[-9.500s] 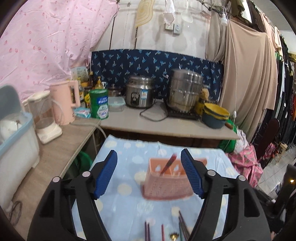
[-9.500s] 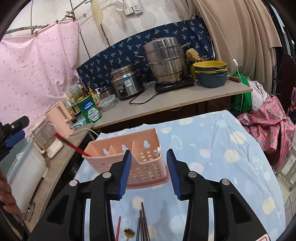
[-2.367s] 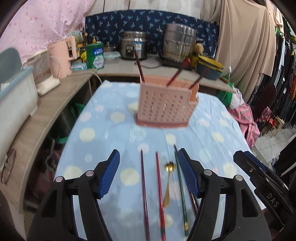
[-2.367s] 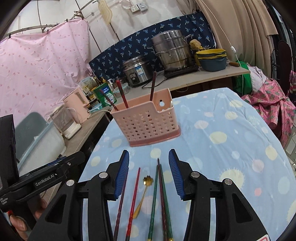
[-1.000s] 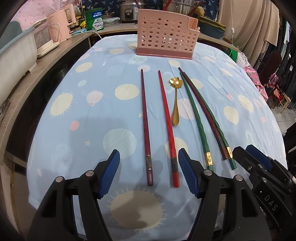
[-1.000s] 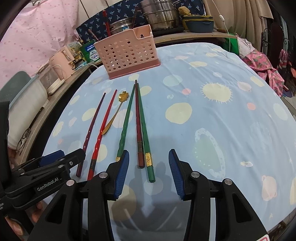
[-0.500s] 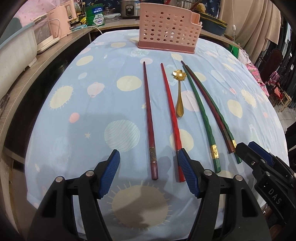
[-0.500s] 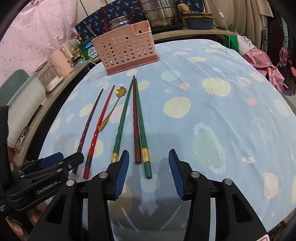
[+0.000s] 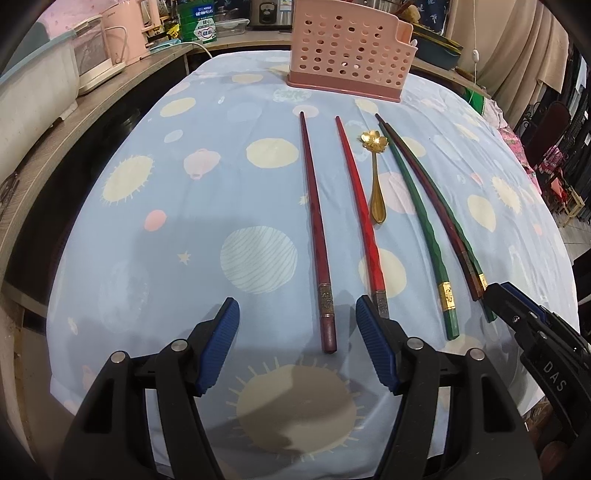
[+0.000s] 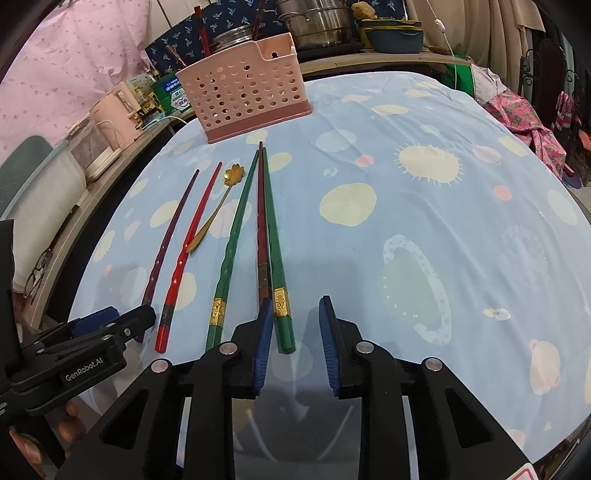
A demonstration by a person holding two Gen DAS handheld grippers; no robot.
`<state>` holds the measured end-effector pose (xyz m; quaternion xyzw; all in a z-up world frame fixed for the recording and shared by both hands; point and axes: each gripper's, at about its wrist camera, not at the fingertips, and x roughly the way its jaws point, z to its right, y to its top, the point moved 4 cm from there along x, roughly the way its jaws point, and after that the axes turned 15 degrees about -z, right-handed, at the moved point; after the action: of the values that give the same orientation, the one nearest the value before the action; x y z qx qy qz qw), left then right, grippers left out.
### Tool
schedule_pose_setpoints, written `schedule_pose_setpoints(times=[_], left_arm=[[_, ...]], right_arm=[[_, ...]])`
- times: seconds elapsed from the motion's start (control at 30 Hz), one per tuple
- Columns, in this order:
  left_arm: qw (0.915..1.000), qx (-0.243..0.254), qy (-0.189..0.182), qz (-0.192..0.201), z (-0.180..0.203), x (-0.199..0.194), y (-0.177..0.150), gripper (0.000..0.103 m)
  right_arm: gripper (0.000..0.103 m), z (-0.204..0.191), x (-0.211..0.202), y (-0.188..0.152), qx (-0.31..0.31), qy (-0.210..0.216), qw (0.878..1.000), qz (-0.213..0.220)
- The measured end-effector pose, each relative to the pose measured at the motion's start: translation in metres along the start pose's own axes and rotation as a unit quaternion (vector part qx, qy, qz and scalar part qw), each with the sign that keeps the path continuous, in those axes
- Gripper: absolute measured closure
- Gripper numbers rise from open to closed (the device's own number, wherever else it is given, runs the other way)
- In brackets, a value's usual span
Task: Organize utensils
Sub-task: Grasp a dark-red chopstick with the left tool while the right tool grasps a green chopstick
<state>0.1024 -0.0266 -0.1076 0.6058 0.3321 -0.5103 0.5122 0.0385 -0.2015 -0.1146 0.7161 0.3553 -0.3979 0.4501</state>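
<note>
Several chopsticks and a gold flower spoon point(image 9: 376, 177) lie side by side on the blue patterned cloth point(image 9: 184, 221). A pink perforated utensil holder point(image 9: 347, 48) stands at the far end with chopsticks in it point(image 10: 243, 99). My left gripper point(image 9: 297, 343) is open, its fingers straddling the near end of the dark red chopstick point(image 9: 316, 236); the bright red one point(image 9: 360, 210) lies by its right finger. My right gripper point(image 10: 293, 332) is open around the near end of a green chopstick point(image 10: 275, 251), beside a dark red one point(image 10: 261, 221) and another green one point(image 10: 232, 243).
A counter runs along the left with a pink kettle point(image 9: 129, 33), a green tin point(image 9: 197, 26) and a white appliance point(image 9: 92, 59). Pots and bowls point(image 10: 391, 33) stand on the back counter. The table edge is close below both grippers.
Both grippers have come down and forward onto the near ends of the chopsticks. Over the longer span they left the pink holder and drew back to the table's near edge.
</note>
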Motion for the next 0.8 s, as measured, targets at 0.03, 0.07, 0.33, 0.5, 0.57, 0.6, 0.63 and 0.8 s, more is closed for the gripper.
schedule_pose_setpoints(times=[0.03, 0.07, 0.33, 0.5, 0.57, 0.6, 0.63, 0.8], left_arm=[[1.0, 0.0, 0.0, 0.0, 0.0, 0.0, 0.0, 0.041], [1.0, -0.001, 0.0, 0.0, 0.0, 0.0, 0.0, 0.041], [0.9999, -0.001, 0.009, 0.006, -0.006, 0.003, 0.001, 0.041], [0.9999, 0.001, 0.01, 0.011, -0.006, 0.004, 0.001, 0.041], [0.9999, 0.0, 0.01, 0.013, -0.007, 0.004, 0.001, 0.044], [0.9998, 0.0, 0.011, 0.014, -0.008, 0.004, 0.0, 0.046], [0.9998, -0.001, 0.011, 0.015, -0.009, 0.003, 0.0, 0.048], [0.9998, -0.009, -0.003, 0.017, -0.015, 0.001, 0.001, 0.071]], right_arm=[[0.082, 0.0, 0.001, 0.0, 0.0, -0.001, 1.0, 0.0], [0.082, 0.0, 0.001, -0.001, -0.001, -0.001, 1.0, 0.0], [0.087, 0.001, 0.004, -0.002, -0.008, -0.013, 1.0, 0.0], [0.089, 0.001, 0.004, -0.003, -0.009, -0.016, 1.0, 0.0], [0.09, 0.001, 0.004, -0.003, -0.01, -0.018, 1.0, 0.001], [0.09, 0.001, 0.004, -0.003, -0.01, -0.018, 1.0, 0.001], [0.091, 0.001, 0.004, -0.003, -0.011, -0.019, 1.0, 0.001], [0.091, 0.0, 0.004, -0.003, -0.014, -0.022, 1.0, 0.002]])
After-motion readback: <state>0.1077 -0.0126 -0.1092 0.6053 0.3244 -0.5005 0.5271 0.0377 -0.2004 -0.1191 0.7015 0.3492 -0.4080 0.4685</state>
